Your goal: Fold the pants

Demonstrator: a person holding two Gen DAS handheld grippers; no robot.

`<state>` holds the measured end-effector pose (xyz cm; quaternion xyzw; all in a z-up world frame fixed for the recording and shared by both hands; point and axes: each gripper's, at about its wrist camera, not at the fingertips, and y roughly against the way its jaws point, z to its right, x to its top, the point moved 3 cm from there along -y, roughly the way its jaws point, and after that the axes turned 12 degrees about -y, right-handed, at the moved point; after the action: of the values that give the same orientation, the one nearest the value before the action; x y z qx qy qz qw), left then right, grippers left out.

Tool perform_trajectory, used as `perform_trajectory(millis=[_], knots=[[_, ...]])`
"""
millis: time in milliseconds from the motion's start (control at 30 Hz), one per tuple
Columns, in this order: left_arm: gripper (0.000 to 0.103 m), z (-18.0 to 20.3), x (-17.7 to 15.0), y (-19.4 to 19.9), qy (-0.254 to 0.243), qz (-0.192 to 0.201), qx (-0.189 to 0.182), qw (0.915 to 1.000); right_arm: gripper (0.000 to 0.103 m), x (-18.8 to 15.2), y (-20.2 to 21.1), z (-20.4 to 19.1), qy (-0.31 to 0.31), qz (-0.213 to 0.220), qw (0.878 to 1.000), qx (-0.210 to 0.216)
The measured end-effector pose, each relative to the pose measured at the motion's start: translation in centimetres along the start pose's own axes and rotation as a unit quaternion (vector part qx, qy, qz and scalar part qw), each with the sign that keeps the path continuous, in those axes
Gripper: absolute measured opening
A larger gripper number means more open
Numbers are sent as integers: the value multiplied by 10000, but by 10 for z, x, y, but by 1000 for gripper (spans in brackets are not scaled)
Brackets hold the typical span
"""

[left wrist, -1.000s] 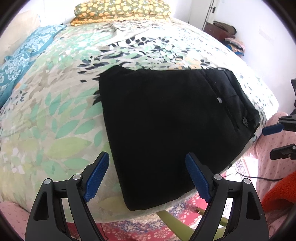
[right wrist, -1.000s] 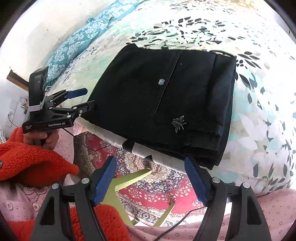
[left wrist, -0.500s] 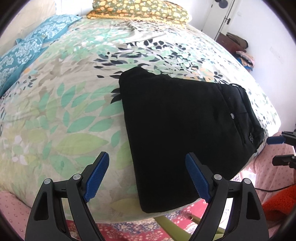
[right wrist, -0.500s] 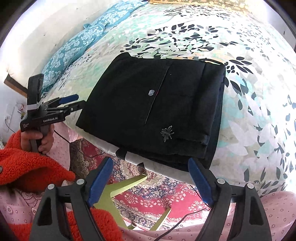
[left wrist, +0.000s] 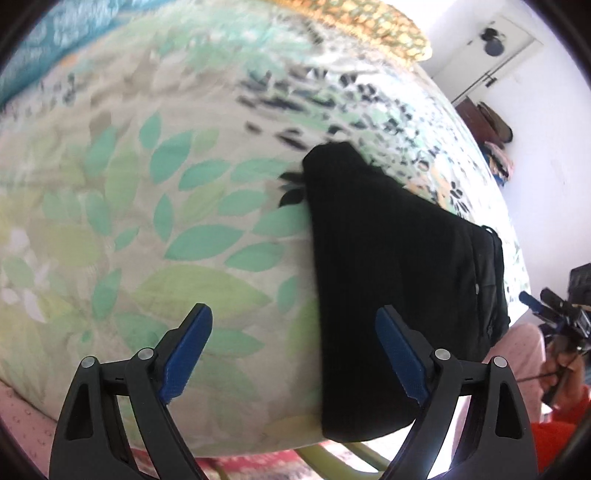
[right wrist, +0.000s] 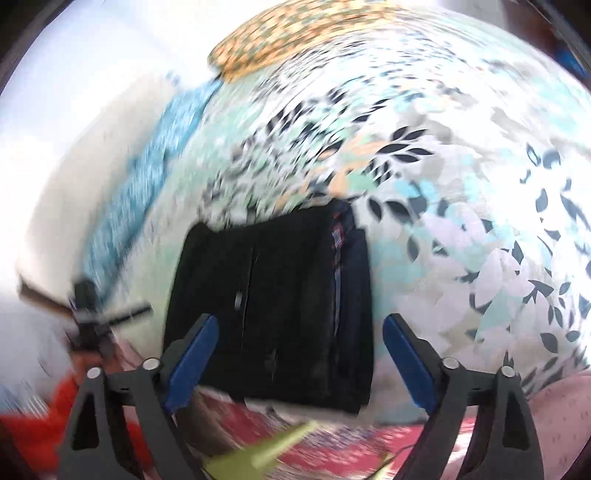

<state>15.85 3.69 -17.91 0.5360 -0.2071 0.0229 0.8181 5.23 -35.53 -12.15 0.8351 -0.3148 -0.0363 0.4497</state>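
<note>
The black pants point(left wrist: 391, 280) lie folded into a compact rectangle at the near edge of the bed; they also show in the blurred right wrist view point(right wrist: 280, 306). My left gripper point(left wrist: 293, 354) is open and empty, held above the bedspread just left of the pants. My right gripper point(right wrist: 301, 362) is open and empty, held off the bed edge in front of the pants. The right gripper also appears at the right edge of the left wrist view point(left wrist: 554, 314), and the left gripper at the left of the right wrist view point(right wrist: 92, 317).
The leaf-print bedspread point(left wrist: 155, 206) covers the bed. An orange-patterned pillow point(left wrist: 373, 26) lies at the head and blue pillows point(right wrist: 147, 162) along the wall. A red patterned rug point(right wrist: 332, 443) and a green chair leg point(right wrist: 284, 443) are below the bed edge.
Both grippers have swung: the left view has turned left, so the pants moved to the right of it. The right view has rotated fast and is blurred. The pants have not moved.
</note>
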Motion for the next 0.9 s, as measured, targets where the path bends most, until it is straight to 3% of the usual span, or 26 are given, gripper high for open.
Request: perform_trajectory(millis=[167,300,367,467,533,567,600,633,667,733,900], knots=[[92,11,-1,-32,-6,-397,-431,9983,92,11,-50,20,-197,-821,9958,342],[95,26,7,-45,-117,-397,-628,9972,92,8,-84,31,60,-1279,9917,149],[95,38,11,-52,-160,-428,-850,9953,98,6,-88,27,242,-1307,9902,433],[95,52,14,-62,-137,-508,-1310,9900,99,0,-99,18,199,-1675,9793,1116],[94,64,15,-70,-205,-498,-1158,9918,99,-3,-105,17,291,-1687,9787,1129],[86,69,16,-73,-284,-463,-1046,9930,97,-3,-107,17,337,-1678,9793,1084],[77,73,16,-73,-369,-418,-838,9949,88,-2,-108,17,346,-1673,9802,997],[62,74,16,-72,-411,-385,-631,9964,66,-1,-108,19,354,-1666,9814,887],[45,73,15,-69,-383,-339,-582,9970,58,-1,-107,21,280,-1683,9807,951],[27,68,15,-57,-220,-216,-752,9967,50,-3,-105,17,364,-1612,9815,968],[22,81,26,-20,-352,146,-808,9960,42,3,-83,-22,798,-1288,9809,1217]])
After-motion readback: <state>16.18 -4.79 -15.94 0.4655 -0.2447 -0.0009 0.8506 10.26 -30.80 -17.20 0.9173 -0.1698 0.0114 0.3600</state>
